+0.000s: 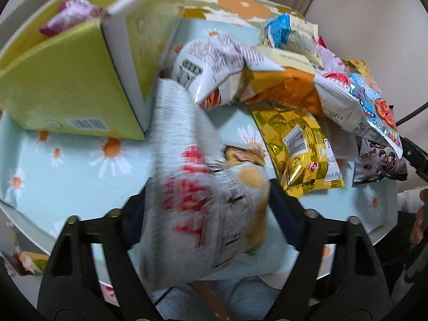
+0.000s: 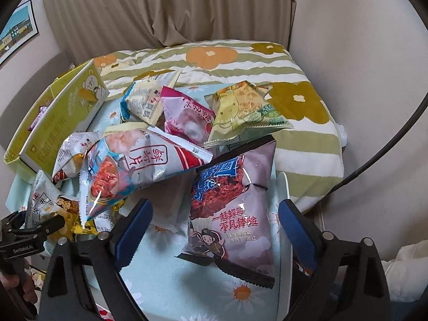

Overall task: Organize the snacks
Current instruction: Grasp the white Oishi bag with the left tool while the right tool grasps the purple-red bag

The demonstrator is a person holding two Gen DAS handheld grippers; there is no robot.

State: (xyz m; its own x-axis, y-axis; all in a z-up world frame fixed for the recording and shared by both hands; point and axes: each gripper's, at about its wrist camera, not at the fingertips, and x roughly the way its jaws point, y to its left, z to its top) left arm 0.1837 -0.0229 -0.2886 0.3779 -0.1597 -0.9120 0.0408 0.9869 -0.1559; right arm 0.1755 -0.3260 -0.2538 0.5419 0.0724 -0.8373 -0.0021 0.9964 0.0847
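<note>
My left gripper (image 1: 208, 208) is shut on a silver snack bag with red print (image 1: 198, 176), which fills the gap between the blue pads and is blurred. In the right wrist view that gripper (image 2: 53, 222) sits at the lower left with the same bag (image 2: 40, 203). My right gripper (image 2: 214, 230) is open, its fingers on either side of a lilac snack bag (image 2: 235, 214) that lies flat, pads apart from it. A yellow-green box (image 1: 67, 85) (image 2: 58, 123) stands at the left and holds a purple packet (image 1: 72, 16). Several snack bags are piled beside it.
The pile includes a gold bag (image 1: 297, 147), a white bag (image 1: 214, 64) and a shrimp-chip bag (image 2: 139, 165). All rest on a light blue daisy cloth (image 1: 67, 174) over a table with a white rim (image 2: 285, 195). A striped floral quilt (image 2: 240, 61) lies behind.
</note>
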